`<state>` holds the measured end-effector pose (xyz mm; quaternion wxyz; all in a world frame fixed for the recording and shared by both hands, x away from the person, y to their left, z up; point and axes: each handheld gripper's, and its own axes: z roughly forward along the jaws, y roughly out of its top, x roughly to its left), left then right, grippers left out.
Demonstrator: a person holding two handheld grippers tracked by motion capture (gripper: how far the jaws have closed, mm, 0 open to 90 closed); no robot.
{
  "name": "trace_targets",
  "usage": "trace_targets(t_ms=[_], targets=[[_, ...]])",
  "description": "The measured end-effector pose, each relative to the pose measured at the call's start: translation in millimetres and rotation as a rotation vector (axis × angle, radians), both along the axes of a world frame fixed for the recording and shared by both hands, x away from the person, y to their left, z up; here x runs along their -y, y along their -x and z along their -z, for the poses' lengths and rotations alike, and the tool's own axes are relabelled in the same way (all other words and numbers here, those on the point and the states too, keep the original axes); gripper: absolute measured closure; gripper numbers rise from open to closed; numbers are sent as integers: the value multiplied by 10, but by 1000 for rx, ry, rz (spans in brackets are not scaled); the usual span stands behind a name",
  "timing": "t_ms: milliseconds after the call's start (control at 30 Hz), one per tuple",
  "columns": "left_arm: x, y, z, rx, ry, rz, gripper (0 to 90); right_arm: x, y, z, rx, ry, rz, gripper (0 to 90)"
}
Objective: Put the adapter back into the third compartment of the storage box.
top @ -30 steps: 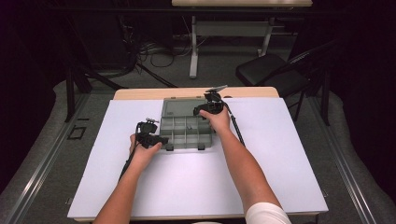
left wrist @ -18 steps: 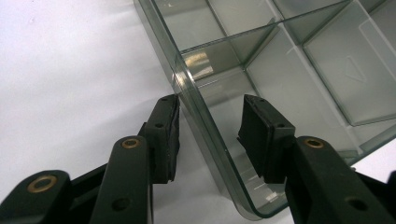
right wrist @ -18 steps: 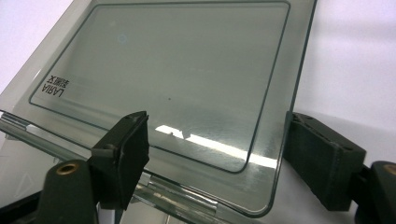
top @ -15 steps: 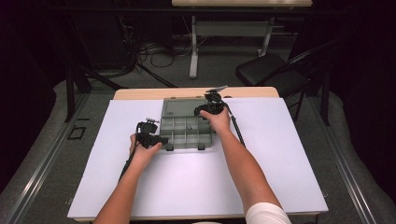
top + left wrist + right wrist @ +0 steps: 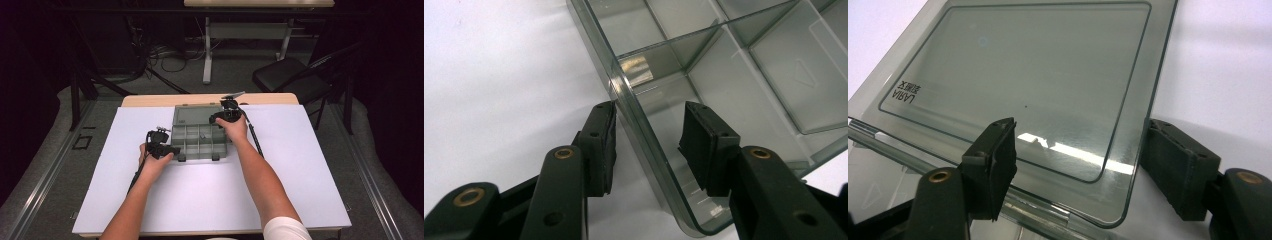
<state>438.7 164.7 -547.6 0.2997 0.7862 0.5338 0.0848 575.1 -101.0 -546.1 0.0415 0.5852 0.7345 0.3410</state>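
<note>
Clear grey plastic compartment box [image 5: 199, 141] open on white surface [image 5: 210, 195], left hand-held gripper [image 5: 649, 137] half-open astride its near wall, apparently steadying, right hand-held gripper [image 5: 1078, 155] just been closing, unclamped, around flat hinged lid's [image 5: 1023, 75] corner, likely to swing it.

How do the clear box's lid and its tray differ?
The lid is one flat panel bearing small lettering; the tray is split by walls into compartments. The lid lies open on the far side, between the right gripper jaws; the left gripper straddles the tray's side wall. Both are smoky transparent plastic.
</note>
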Motion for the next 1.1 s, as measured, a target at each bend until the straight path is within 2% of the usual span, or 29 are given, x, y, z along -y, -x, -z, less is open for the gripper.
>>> trace_targets(t_ms=[867, 1000, 1100], targets=[[7, 4, 2, 9, -16, 2, 585, 9, -9, -4, -5, 4, -10, 321], [43, 21, 1, 26, -60, 14, 611, 30, -17, -6, -7, -9, -16, 353], [44, 23, 1, 26, -63, 15, 609, 25, -9, -20, -6, -8, -9, 367]])
